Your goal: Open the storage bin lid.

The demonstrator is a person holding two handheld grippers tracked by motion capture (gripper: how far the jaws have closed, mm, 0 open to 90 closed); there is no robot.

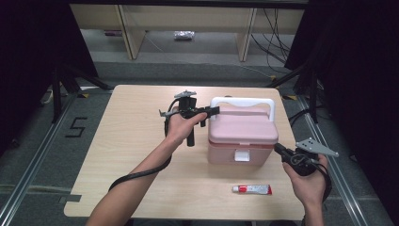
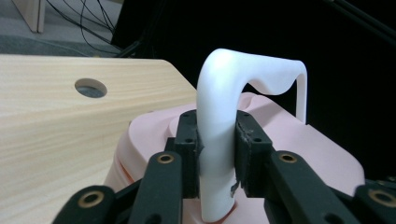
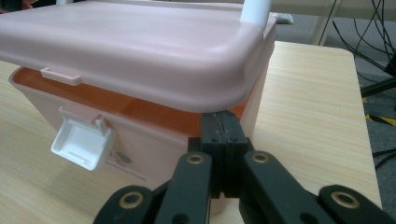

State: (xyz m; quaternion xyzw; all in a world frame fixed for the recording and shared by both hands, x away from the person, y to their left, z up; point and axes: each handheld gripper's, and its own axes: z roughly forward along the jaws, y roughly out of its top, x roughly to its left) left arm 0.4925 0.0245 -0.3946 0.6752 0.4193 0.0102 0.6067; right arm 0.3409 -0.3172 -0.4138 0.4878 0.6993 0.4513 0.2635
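Pink box at mid-surface: rigid, light, smooth plastic, so you keep the left gripper jaws straddling its stiff white handle, while the right gripper jaws, closed empty, brace its corner.

a light wooden table; on it a pink box; near its front edge a tube

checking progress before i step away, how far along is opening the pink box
Done: the white latch hangs unclipped and the lid stands slightly raised, a gap showing beneath. In hand: the left gripper clamps the white handle; the shut right gripper presses at the lid's corner. Left: swinging the lid fully open. The tube lies untouched.
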